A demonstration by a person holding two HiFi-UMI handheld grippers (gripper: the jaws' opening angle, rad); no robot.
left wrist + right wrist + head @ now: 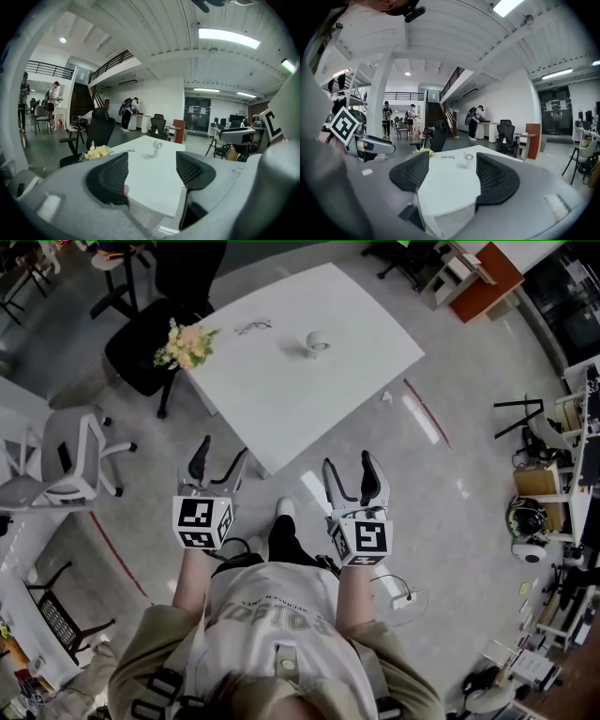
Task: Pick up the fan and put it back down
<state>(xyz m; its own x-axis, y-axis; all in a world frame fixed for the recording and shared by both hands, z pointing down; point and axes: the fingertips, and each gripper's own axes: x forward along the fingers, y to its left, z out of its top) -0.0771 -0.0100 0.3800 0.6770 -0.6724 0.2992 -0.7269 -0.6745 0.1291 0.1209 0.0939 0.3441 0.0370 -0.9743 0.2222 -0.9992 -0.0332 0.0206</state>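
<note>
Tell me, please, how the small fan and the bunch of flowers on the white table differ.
The fan is white; the bunch of flowers is pale yellow and peach with green leaves. The fan stands upright, a round head on a base; the flowers form a loose, spreading cluster. The fan sits well in from the edge of the white table; the flowers sit at that edge, by the black chair. Both rest on that table.

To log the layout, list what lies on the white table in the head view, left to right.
pale yellow flower bouquet → thin dark-framed eyeglasses → small white round fan
</note>
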